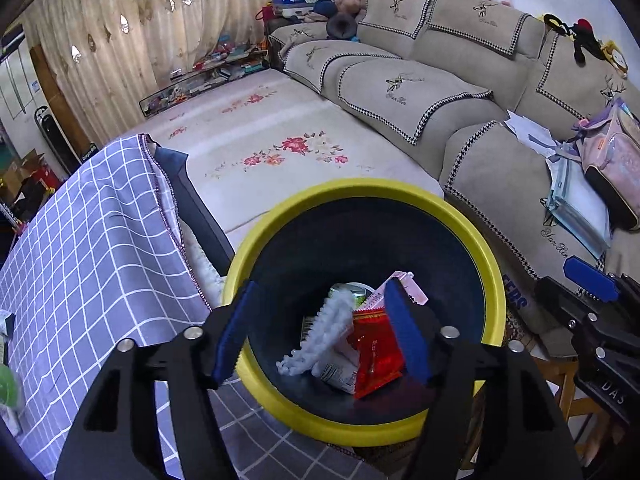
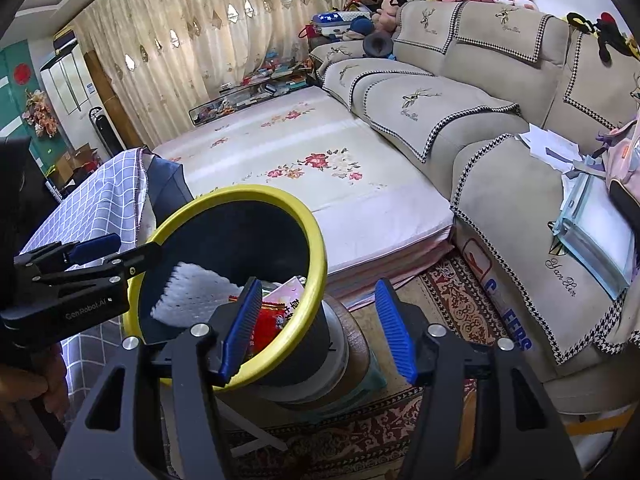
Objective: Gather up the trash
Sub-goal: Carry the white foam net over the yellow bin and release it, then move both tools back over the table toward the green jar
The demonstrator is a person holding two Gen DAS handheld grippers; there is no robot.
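Observation:
A black trash bin with a yellow rim [image 1: 360, 186] [image 2: 240, 192] stands beside the checked table. My left gripper [image 1: 323, 292] [image 2: 120, 254] hangs open over its mouth. A white foam sheet [image 1: 324, 332] [image 2: 192, 296] sits loose below the left gripper's fingers, touching neither pad. Under it in the bin lie a red packet [image 1: 376, 348] [image 2: 268, 320], a pink wrapper [image 1: 404, 288] and a green can [image 1: 352, 292]. My right gripper [image 2: 318, 286] is open and empty, just right of the bin's rim. It shows at the right edge of the left wrist view [image 1: 592, 292].
A table under a grey checked cloth [image 1: 92, 240] stands left of the bin. Behind lies a flowered mattress [image 2: 304, 168], and a beige sofa [image 2: 500, 184] with papers and a backpack [image 1: 616, 160] runs along the right. The bin rests on a round stand [image 2: 340, 356] over a patterned rug [image 2: 452, 300].

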